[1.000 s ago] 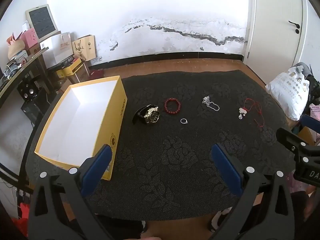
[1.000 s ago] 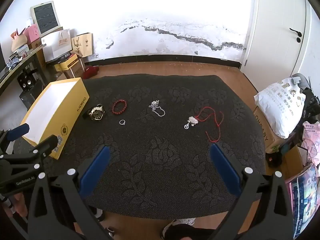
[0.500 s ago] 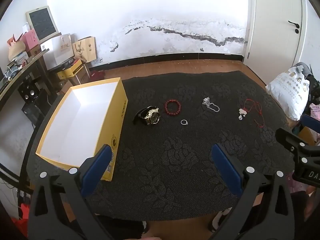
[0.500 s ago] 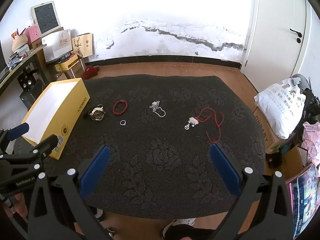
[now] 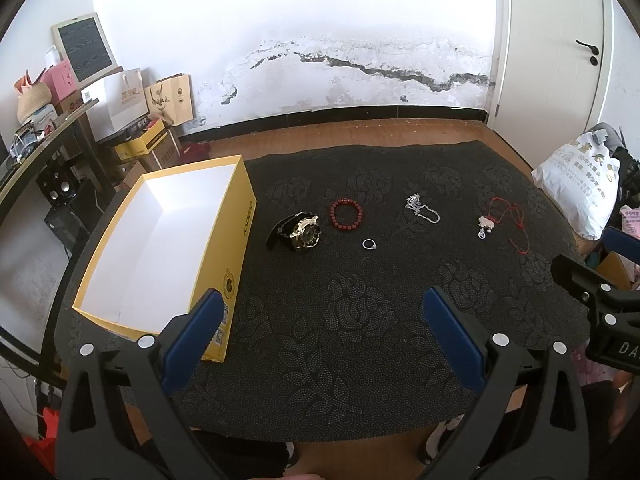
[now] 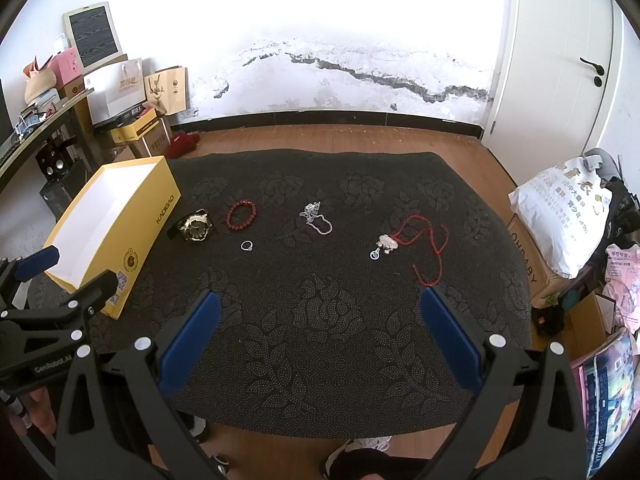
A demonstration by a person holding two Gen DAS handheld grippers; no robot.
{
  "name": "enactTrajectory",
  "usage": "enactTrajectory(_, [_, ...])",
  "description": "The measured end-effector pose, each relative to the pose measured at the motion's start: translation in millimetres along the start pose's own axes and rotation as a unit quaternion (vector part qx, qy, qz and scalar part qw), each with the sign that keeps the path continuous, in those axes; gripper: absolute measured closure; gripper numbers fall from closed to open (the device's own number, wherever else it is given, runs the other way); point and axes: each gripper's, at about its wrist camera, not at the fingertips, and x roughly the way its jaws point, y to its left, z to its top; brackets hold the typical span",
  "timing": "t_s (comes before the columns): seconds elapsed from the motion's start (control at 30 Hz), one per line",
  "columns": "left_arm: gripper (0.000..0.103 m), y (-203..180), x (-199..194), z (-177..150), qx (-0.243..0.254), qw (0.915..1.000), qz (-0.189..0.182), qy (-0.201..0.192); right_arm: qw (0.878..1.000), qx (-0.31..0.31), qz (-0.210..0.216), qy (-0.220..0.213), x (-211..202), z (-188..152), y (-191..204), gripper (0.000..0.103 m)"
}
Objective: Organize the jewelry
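On the black patterned cloth [image 5: 360,320] lie a black and gold watch [image 5: 298,233], a red bead bracelet [image 5: 346,214], a small silver ring [image 5: 369,244], a silver chain [image 5: 420,209] and a red-cord pendant necklace [image 5: 500,224]. An open yellow box [image 5: 240,220] with an empty white inside stands at the left. The same items show in the right wrist view: watch [image 6: 194,227], bracelet [image 6: 241,215], ring [image 6: 246,245], chain [image 6: 318,218], pendant necklace [image 6: 404,240], box [image 6: 160,208]. My left gripper [image 5: 320,332] and right gripper [image 6: 318,330] are open, empty, near the front edge.
A white plastic bag [image 6: 560,216] on a cardboard box sits right of the table. Paper bags and boxes [image 5: 132,100] are stacked at the back left by a dark desk [image 5: 36,152]. A white door [image 6: 568,60] is at the right.
The left view has shifted slightly, the scene sitting a little lower. Nothing on the cloth has moved. Both grippers stay open.
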Motion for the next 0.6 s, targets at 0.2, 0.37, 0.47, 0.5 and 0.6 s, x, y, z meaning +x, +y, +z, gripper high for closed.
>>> enactTrajectory(0.2, [0.006, 1.0, 0.4, -0.8, 0.000, 1.0000, 0.000, -0.001, 1.000, 0.001, 0.000, 0.000, 0.0, 0.3, -0.1, 0.006])
enactTrajectory(0.37, [0.006, 0.5, 0.2, -0.3, 0.000, 1.0000, 0.001, 0.000, 1.000, 0.001, 0.001, 0.000, 0.3, 0.0, -0.4, 0.006])
enactTrajectory(0.47, [0.006, 0.5, 0.1, -0.3, 0.001, 1.0000, 0.001, -0.001, 1.000, 0.000, 0.001, 0.000, 0.0, -0.1, -0.2, 0.006])
enactTrajectory(0.5, [0.006, 0.6, 0.1, -0.1, 0.001, 1.0000, 0.001, 0.000, 1.000, 0.001, -0.001, 0.000, -0.2, -0.4, -0.1, 0.006])
enactTrajectory(0.6, [0.006, 1.2, 0.2, -0.3, 0.000, 1.0000, 0.000, 0.000, 1.000, 0.000, 0.000, -0.001, -0.3, -0.6, 0.1, 0.006])
